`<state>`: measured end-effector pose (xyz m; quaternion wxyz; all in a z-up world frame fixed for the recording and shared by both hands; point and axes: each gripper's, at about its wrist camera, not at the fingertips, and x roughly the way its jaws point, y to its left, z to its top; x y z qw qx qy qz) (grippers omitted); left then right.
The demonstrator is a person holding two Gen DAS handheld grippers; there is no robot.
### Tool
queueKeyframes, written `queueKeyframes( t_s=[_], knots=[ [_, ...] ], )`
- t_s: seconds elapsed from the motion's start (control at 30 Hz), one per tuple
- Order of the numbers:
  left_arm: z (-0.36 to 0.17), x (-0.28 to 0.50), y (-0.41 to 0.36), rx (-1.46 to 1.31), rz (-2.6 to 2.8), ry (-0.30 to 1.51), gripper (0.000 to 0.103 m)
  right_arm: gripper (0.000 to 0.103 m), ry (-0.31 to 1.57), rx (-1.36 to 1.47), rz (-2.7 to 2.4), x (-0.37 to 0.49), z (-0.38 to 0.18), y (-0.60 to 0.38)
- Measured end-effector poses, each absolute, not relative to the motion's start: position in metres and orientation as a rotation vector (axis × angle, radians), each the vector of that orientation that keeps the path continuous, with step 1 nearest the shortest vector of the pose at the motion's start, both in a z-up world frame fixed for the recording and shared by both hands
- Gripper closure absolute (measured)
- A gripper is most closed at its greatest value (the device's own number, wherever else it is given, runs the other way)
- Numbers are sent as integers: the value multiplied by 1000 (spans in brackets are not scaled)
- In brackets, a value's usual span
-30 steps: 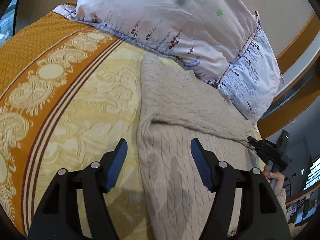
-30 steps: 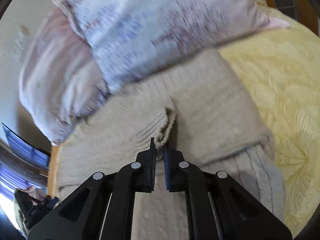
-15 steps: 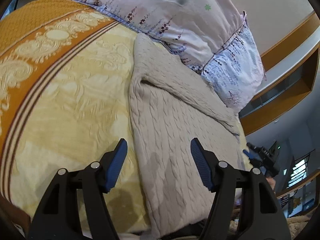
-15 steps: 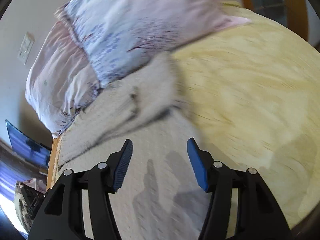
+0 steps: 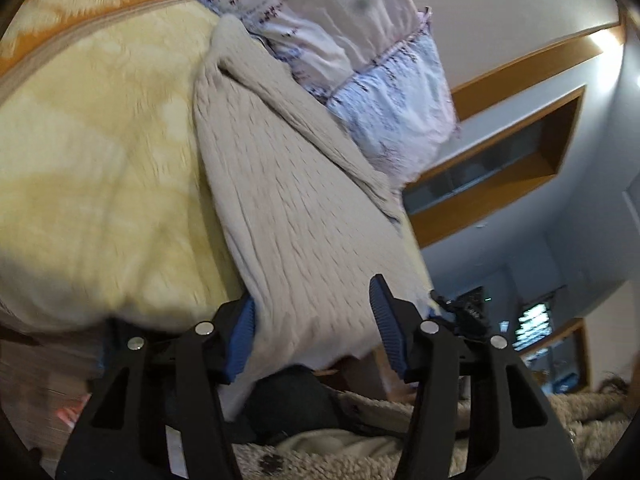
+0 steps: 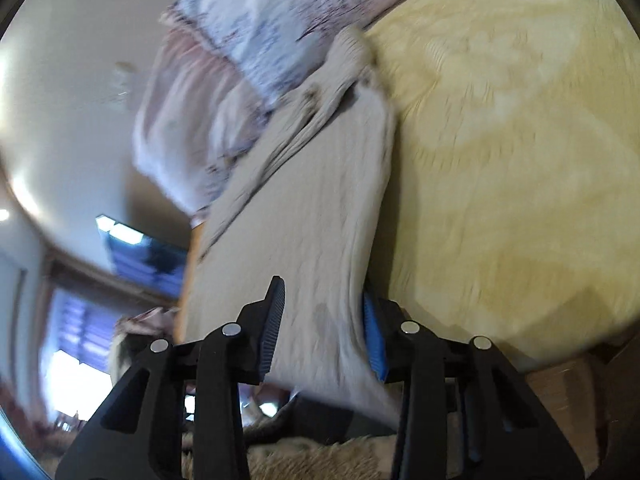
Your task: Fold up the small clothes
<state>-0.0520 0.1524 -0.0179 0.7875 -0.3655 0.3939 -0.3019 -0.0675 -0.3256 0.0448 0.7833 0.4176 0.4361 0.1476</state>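
Left gripper (image 5: 312, 328), black two-finger frame with blue ribbed pads: jaws are seen spread at the near hem of the garment and have just been closing. The knit lies between the pads; the left pad (image 5: 240, 336) is half covered by the cloth edge, the right pad stands clear of it. No grip is shown.

Right gripper (image 6: 324, 328), same build: jaws are seen partly apart and have just been closing, with the other near corner of the garment draped between them. The right pad (image 6: 374, 340) is touched by the hanging cloth; whether the cloth is pinched cannot be told through the blur.

Beige cable-knit sweater (image 5: 288, 208): laid flat in a long folded strip on the bed, near hem hanging over the mattress edge, a sleeve folded diagonally across its far half.

Pale yellow patterned bedspread with orange border (image 5: 100, 152): spread under and beside the sweater.

Pink and lavender floral pillow (image 5: 360, 40): set at the far end, touching the sweater's far edge.

Fuzzy tan fabric (image 5: 580, 420): seen below the bed edge.
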Motion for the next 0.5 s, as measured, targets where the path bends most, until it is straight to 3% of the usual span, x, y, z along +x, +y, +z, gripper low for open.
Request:
queueKeyframes(
  t_s=[0.43,0.5],
  knots=[
    [-52,-57,117,-732,-714,967,49,63,1002,942,419,-96,0,-317],
    [-55,-55,112,-711,-711,988,53,63,1004,936,436,-93,-4,-312]
  ],
)
